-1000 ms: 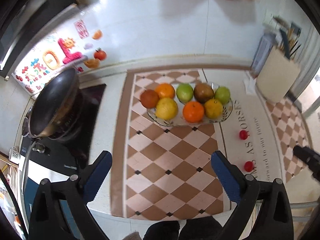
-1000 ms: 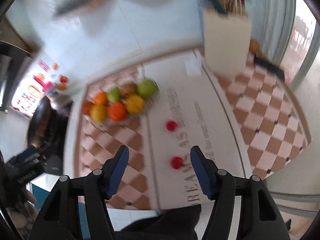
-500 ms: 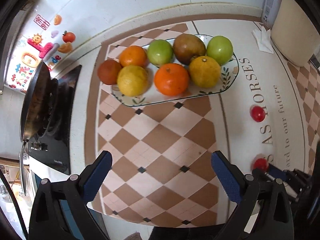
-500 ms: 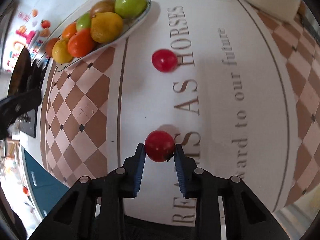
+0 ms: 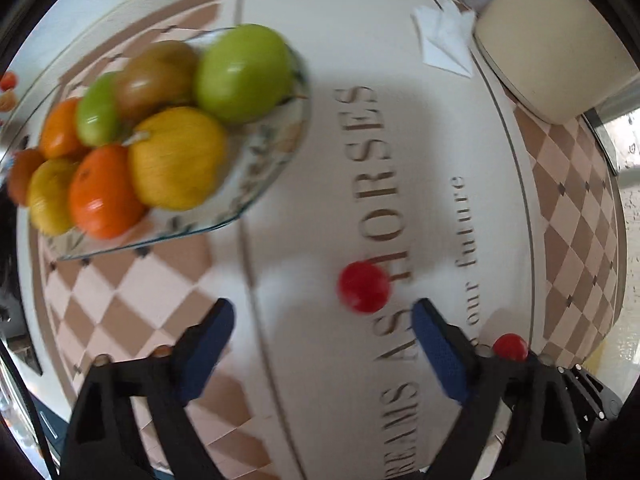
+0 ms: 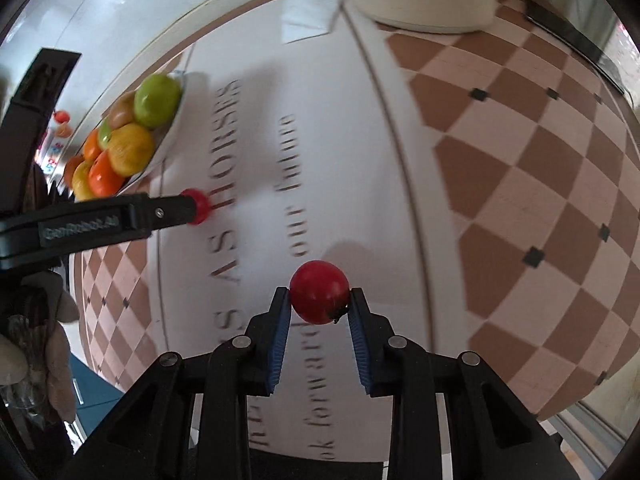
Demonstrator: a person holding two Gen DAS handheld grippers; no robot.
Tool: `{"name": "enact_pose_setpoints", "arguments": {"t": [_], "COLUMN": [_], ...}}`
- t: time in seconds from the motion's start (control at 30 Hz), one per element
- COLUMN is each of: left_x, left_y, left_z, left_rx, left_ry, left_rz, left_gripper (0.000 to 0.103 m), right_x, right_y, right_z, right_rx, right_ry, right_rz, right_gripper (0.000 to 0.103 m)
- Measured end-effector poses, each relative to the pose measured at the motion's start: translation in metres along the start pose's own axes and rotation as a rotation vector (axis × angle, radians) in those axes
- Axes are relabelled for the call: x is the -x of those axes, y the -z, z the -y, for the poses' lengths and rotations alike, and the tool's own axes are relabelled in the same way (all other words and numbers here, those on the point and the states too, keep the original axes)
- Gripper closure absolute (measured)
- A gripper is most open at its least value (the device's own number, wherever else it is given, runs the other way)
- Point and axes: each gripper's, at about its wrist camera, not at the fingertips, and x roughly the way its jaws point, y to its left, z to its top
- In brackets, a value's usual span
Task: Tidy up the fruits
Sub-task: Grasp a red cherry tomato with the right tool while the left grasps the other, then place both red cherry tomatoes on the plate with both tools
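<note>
On the far left of the surface (image 5: 328, 208) we find the fruit plate (image 5: 256, 184), a patterned glass dish loaded with fruit. It holds two green apples (image 5: 244, 74), a brownish pear (image 5: 154, 74), a yellow citrus fruit (image 5: 176, 158), an orange (image 5: 102, 192), and further orange and yellow fruit at its left end. The plate rests partly on the checkered section of the mat and partly on the white lettered panel (image 5: 384, 184).

Our left gripper (image 5: 322, 322) hovers low over that white panel with its blue-padded jaws spread wide and nothing between them. A small red tomato (image 5: 363, 287) lies on the panel just ahead of the gap, nearer the right-hand pad, apart from both pads. In the right wrist view, one black finger of this gripper partly covers that tomato (image 6: 199, 206).

To the right, our right gripper (image 6: 318, 308) is closed on a second red tomato (image 6: 319, 292), pinched between the blue pads near their tips. This tomato (image 5: 510, 347) is well apart from the plate.

At the far right rear, a cream container (image 5: 552, 48) stands beside a folded white paper (image 5: 444, 42).
</note>
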Motion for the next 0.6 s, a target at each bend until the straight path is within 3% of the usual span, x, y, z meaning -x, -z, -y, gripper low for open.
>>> {"name": "enact_pose_setpoints", "arguments": {"t": [0.07, 0.13, 0.2, 0.4, 0.6], "left_x": [-0.007, -0.014, -0.017, -0.007, 0.021], "left_y": [-0.003, -0.004, -0.005, -0.001, 0.014], "left_z": [0.007, 0.012, 0.016, 0.02, -0.003], "left_rx": [-0.011, -0.024, -0.031, -0.033, 0.016], "left_ry": [0.007, 0.004, 0.013, 0.021, 0.063], "left_rz": [-0.006, -0.018, -0.02, 0.039, 0.075], "left_gripper": [0.036, 0.064, 0.072, 0.076, 0.076], "right_x": [0.0, 0.0, 0.003, 0.014, 0.031], "right_y": [-0.004, -0.007, -0.009, -0.015, -0.019], "right_z": [0.004, 0.004, 0.005, -0.006, -0.02], "right_rx": [-0.008, -0.008, -0.001, 0.026, 0.046], "right_ry": [0.002, 0.001, 0.004, -0.006, -0.042], "right_rz": [0.001, 0.0, -0.001, 0.02, 0.046], "right_gripper": [0.071, 0.071, 0.071, 0.071, 0.071]}}
